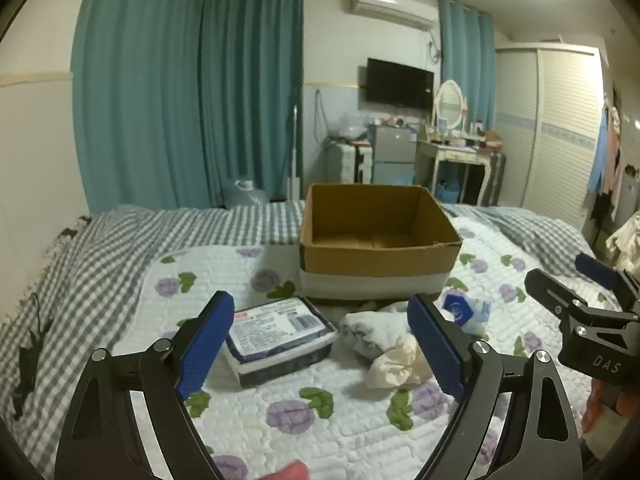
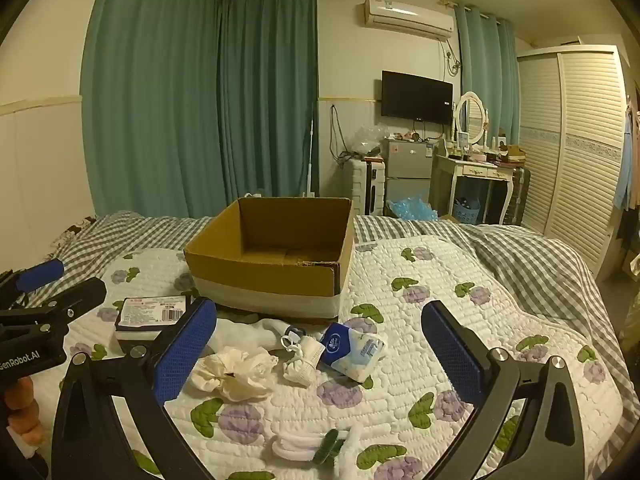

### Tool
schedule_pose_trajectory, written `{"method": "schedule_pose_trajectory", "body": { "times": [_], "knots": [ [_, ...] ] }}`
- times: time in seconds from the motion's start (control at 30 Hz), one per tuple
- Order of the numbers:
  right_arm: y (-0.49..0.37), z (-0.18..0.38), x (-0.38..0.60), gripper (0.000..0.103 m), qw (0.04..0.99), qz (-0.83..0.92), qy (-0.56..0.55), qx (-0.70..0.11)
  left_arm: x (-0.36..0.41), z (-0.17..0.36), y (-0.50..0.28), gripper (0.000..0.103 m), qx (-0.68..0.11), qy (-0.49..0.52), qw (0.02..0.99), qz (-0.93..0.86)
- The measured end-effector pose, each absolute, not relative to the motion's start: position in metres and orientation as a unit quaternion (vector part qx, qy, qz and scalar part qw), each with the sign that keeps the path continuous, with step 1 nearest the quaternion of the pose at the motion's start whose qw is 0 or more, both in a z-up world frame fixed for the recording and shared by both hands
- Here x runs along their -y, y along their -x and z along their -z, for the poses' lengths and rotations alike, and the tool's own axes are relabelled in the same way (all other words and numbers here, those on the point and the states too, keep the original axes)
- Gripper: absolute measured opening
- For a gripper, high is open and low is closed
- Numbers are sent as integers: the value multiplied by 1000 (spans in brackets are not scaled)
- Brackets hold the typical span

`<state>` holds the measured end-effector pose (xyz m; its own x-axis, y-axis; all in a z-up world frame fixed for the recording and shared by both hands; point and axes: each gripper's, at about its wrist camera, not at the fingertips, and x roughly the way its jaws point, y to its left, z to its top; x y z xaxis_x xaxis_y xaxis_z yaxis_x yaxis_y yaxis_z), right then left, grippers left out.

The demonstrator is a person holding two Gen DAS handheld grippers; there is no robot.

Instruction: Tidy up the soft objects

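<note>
Nothing has gone into the cardboard box (image 2: 276, 256) yet, as far as I can see: it sits open at the far middle of the floral quilt (image 2: 440, 280), and the bit of its floor that shows is bare. So the tidying looks barely begun.

All the soft things lie on the quilt just in front of the box. To the left is a flat wrapped pack with a printed label (image 1: 280, 330). Right of it is a rumpled white cloth (image 2: 250, 336), a cream crumpled cloth (image 2: 236, 368) nearer to me, a small white knotted bundle (image 2: 300, 362), and a blue-and-white tissue packet (image 2: 354, 350) to the right. Closest of all, near the bottom edge, lies a white piece with a green bit on it (image 2: 316, 446); I cannot tell what it is.

The left gripper (image 1: 320, 344) hangs above the pack and cloths with its jaws spread wide, grasping nothing. The right gripper (image 2: 320, 352) is likewise released and empty, poised over the cream cloth and tissue packet. By my reckoning every item remains to be lifted into the box.
</note>
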<state>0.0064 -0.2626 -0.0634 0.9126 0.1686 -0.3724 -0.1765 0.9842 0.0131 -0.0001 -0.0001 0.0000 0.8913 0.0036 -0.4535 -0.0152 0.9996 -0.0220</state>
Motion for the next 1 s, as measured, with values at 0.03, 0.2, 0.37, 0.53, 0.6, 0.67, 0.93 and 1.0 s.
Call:
{"method": "schedule_pose_trajectory", "body": {
  "times": [0.03, 0.2, 0.37, 0.53, 0.6, 0.67, 0.93, 1.0],
  "knots": [
    [-7, 64, 262, 103, 978, -88, 10, -190, 0, 0, 0, 90, -231, 12, 973, -5],
    [-8, 65, 263, 103, 977, -89, 8, -192, 0, 0, -1, 90, -235, 16, 972, -5],
    [-10, 71, 269, 103, 977, -87, 11, -196, 4, -1, 0, 90, -233, 13, 972, -9],
    [-10, 72, 267, 103, 976, -83, 12, -201, 7, 0, 3, 90, -233, 14, 972, -12],
    [-11, 72, 266, 103, 976, -83, 12, -203, 2, 1, 2, 90, -232, 16, 972, -11],
    [-11, 72, 266, 103, 975, -82, 13, -204, 1, 1, 2, 90, -233, 16, 972, -10],
    [-11, 72, 267, 103, 975, -83, 13, -205, -1, 2, 1, 90, -236, 14, 972, -14],
    [-11, 73, 267, 103, 975, -83, 14, -205, -1, 2, 0, 90, -238, 13, 971, -15]
  ]
}}
